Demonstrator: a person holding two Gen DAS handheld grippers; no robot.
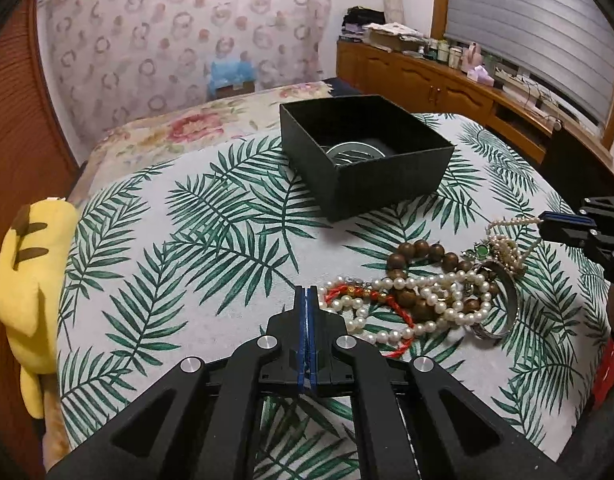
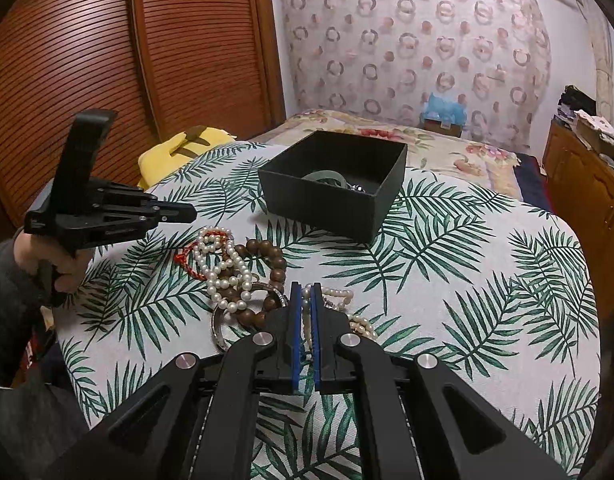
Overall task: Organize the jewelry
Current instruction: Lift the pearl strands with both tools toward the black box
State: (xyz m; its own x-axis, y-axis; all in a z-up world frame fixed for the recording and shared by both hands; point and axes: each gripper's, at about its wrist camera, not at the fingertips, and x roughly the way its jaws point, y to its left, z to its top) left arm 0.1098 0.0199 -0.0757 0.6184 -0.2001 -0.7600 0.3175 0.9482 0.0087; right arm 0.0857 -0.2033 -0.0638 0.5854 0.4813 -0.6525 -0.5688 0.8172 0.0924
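Right wrist view: right gripper (image 2: 306, 294) pinches a small-pearl strand (image 2: 307, 322); left gripper (image 1: 306, 292) is clenched, empty; no readable writing.

left gripper (image 1: 306, 292) fingers closed, empty, right gripper (image 2: 306, 294) fingers pinched together

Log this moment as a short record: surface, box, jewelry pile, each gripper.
surface: leaf-print cloth
box: open black square cardboard box, a ring-shaped piece inside
pile: white pearl strand, brown wooden bead bracelet, red cord, silver bangle, tangled beside the box
left gripper: jaws shut, empty
right gripper: jaws shut on small cream pearl strand
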